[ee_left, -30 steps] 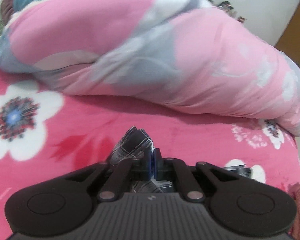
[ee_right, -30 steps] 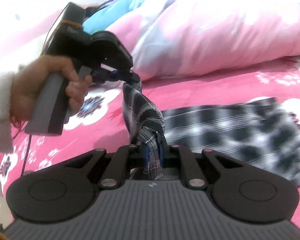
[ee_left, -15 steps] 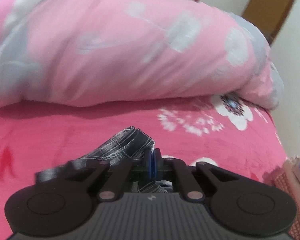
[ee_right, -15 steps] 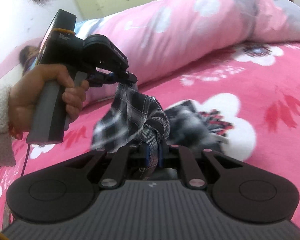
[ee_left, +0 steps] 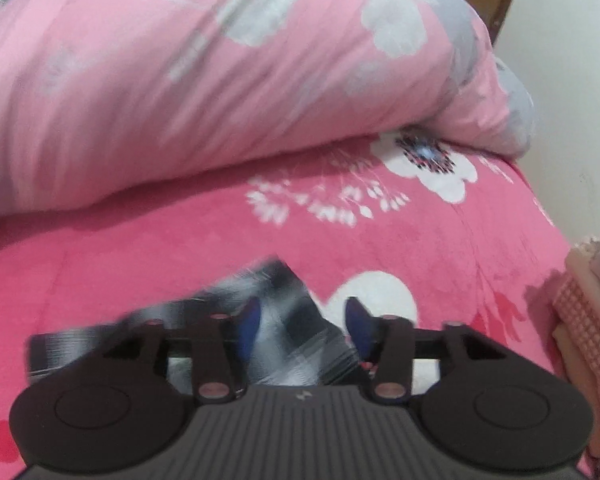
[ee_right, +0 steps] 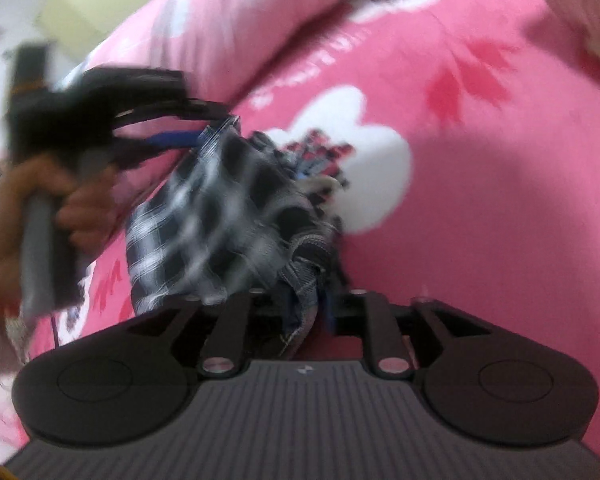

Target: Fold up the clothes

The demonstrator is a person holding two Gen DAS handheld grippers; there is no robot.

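The bed is covered by a bright pink fleece blanket with white flower prints (ee_left: 380,248). A bulky pale pink quilt with grey flowers (ee_left: 220,72) lies rolled along its far side. At the right edge of the left wrist view, a stack of folded cloth in peach and pink check (ee_left: 584,328) stands on the bed; whether it belongs to this task cannot be told.

The task's thing, a black-and-white plaid cotton garment (ee_right: 204,216), is bunched and held above the blanket, near the white flower print in the middle of the bed. It is not laid flat, and no clean fold line shows; motion blur hides the finer detail.

The right gripper (ee_right: 312,300) has its fingers closed on a gathered edge of the plaid garment. The left gripper (ee_left: 300,320) has its blue-padded fingers spread apart, with plaid cloth lying between and below them, so it does not clamp the cloth.

Judgement: this garment is mid-fold. Laying it down, squaring it and placing it remain.
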